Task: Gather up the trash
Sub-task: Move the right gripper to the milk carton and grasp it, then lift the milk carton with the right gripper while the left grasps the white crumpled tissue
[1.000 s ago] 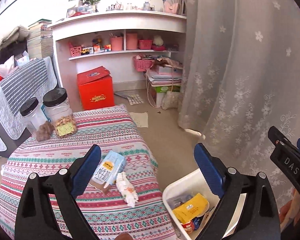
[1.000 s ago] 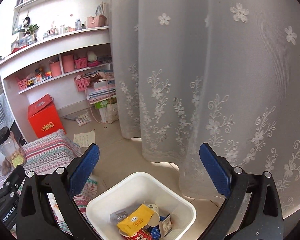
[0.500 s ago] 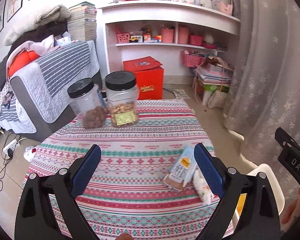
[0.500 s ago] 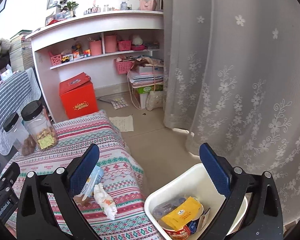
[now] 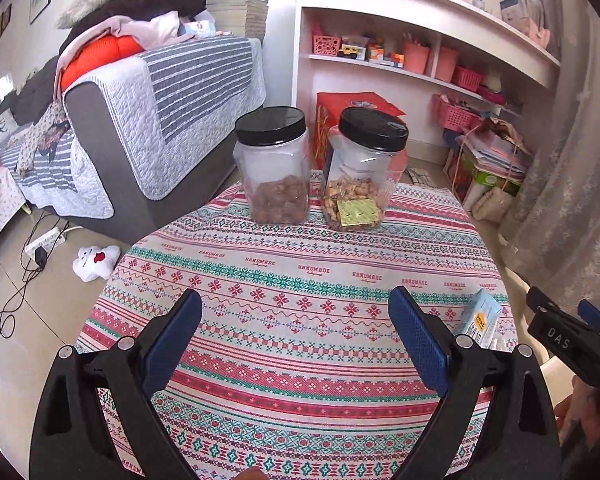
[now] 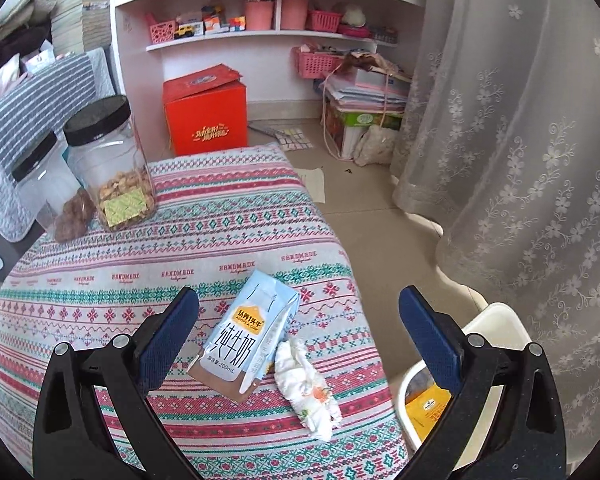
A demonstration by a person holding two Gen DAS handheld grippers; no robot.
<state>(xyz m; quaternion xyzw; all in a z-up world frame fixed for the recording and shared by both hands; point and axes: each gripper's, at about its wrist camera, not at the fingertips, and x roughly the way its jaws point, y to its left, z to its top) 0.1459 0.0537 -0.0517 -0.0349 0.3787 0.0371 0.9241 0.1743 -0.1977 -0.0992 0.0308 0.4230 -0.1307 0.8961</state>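
A light blue milk carton [image 6: 246,334] lies flat on the patterned tablecloth [image 6: 180,248], near its right edge. A crumpled white tissue [image 6: 306,390] lies against the carton's right side. My right gripper [image 6: 298,332] is open and empty, hovering over the carton and tissue. The white trash bin [image 6: 496,320] stands on the floor right of the table, with a yellow packet [image 6: 424,412] inside. My left gripper [image 5: 294,330] is open and empty above the bare cloth [image 5: 300,264]. The carton [image 5: 480,320] shows at the right edge of the left wrist view.
Two clear jars with black lids, one [image 5: 274,168] holding brown nuts and one [image 5: 362,172] holding pale snacks, stand at the table's far side. A grey sofa [image 5: 160,92] is left, a red box [image 6: 204,110] and shelves behind, a lace curtain [image 6: 520,140] right.
Both views have swung left from the bin toward the table. The right gripper now hangs over the carton and tissue. The left gripper faces the jars. Both stay open.
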